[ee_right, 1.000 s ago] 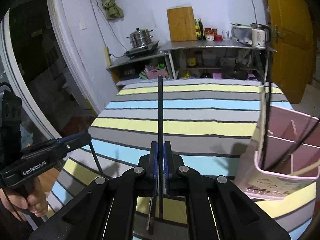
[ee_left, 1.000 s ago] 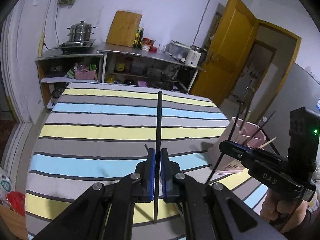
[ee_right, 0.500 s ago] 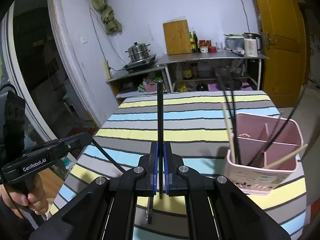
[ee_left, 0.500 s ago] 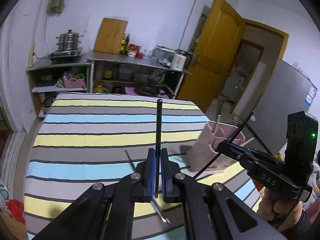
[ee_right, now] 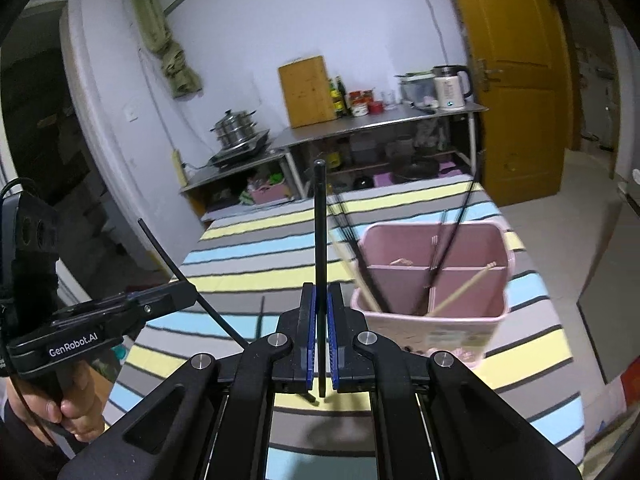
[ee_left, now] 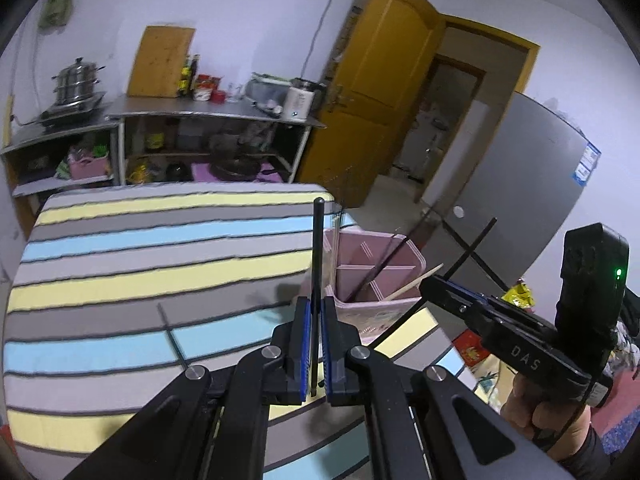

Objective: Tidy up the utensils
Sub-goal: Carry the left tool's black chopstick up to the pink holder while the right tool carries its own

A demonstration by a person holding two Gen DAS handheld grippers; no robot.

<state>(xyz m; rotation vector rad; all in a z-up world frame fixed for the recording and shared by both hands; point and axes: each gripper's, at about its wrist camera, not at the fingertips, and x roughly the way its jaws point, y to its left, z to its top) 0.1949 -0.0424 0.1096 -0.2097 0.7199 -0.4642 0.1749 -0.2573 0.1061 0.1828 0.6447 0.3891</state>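
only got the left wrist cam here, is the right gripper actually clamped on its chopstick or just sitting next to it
observer: clamped. in the right wrist view the right gripper has its blue pads shut on a black chopstick, which stands straight up between them.
operator: ok, and i can barely see into the pink holder from my side, whats in the near left corner
observer: the pink utensil holder has a light wooden chopstick in that corner, with a few black chopsticks beside it, all leaning out to the left over the rim.
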